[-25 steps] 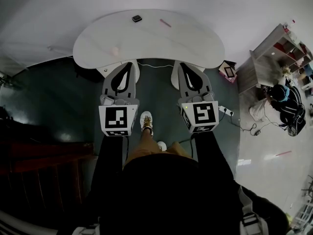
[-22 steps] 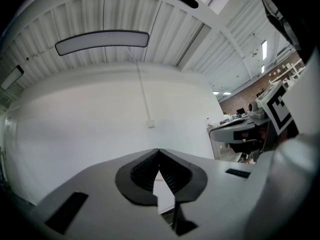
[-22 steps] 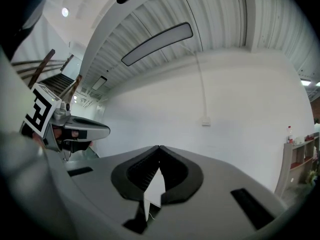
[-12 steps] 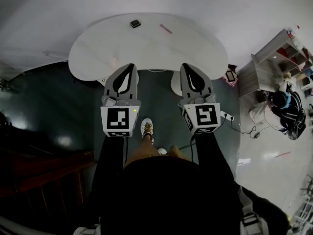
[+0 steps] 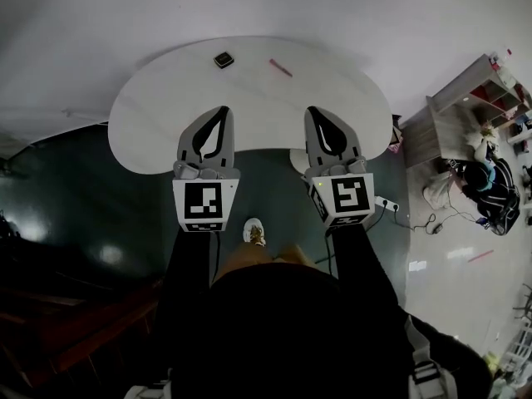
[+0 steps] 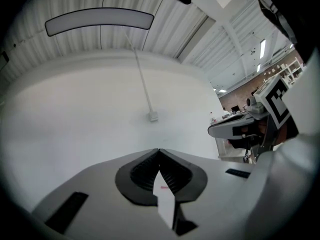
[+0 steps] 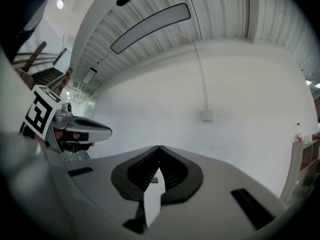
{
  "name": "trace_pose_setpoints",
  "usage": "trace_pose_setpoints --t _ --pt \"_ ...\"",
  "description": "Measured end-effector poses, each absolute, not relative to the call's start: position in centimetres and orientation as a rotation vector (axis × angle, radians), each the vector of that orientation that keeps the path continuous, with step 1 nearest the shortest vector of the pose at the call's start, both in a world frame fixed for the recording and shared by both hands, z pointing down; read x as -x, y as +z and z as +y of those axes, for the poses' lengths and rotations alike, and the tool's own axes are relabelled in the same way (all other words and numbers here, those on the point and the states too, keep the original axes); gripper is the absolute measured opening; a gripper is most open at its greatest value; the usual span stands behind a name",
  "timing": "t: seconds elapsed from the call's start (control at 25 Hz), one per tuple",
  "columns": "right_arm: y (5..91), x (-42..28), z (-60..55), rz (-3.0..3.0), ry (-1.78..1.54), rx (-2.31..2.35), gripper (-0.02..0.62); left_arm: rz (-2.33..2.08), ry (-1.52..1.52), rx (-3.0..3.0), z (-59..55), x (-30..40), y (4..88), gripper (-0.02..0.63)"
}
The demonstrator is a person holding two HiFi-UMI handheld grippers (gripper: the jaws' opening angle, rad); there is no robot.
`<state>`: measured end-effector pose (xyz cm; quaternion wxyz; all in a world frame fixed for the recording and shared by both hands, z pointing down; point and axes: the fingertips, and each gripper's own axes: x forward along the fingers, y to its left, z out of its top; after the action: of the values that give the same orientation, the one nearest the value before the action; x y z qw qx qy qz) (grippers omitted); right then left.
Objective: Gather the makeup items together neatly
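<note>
A white kidney-shaped table (image 5: 166, 98) stands ahead of me in the head view. Near its far edge lie a small black square compact (image 5: 222, 59) and a thin pink stick (image 5: 280, 67), well apart from each other. My left gripper (image 5: 219, 110) and right gripper (image 5: 317, 110) point level and side by side, their tips over the table's near edge. Both are shut with nothing held. In the left gripper view the jaws (image 6: 159, 151) meet at the tips, and the pink stick (image 6: 162, 187) shows through the slit. The right gripper (image 7: 159, 147) is shut too, with the compact (image 7: 155, 180) seen through its slit.
A white wall with a socket (image 6: 153, 116) rises behind the table. A wooden shelf unit (image 5: 465, 98) and bags stand at the right, with a power strip (image 5: 386, 203) and cables on the floor. My shoe (image 5: 253, 233) is on the dark floor below the grippers.
Both grippers have moved forward together toward the table; their tips went from short of its near edge to over it. The table now sits lower and closer in the head view.
</note>
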<state>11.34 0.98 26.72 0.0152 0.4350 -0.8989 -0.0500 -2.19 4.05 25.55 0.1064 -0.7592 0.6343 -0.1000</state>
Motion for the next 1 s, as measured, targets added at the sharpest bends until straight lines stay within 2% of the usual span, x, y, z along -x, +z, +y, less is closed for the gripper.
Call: trace_pose_setpoints --t 0.6,1.0 --pt "27.4 -4.1 -6.8 -2.784 -0.119 -1.358 0.025 1.864 -0.303 2.272 -3.6 9.4 26.5 0.017" --pt "28.3 -2.4 -8.7 -2.784 -0.097 -1.373 0.025 1.884 -0.331 2.265 -5.0 12.0 27.3 0.018"
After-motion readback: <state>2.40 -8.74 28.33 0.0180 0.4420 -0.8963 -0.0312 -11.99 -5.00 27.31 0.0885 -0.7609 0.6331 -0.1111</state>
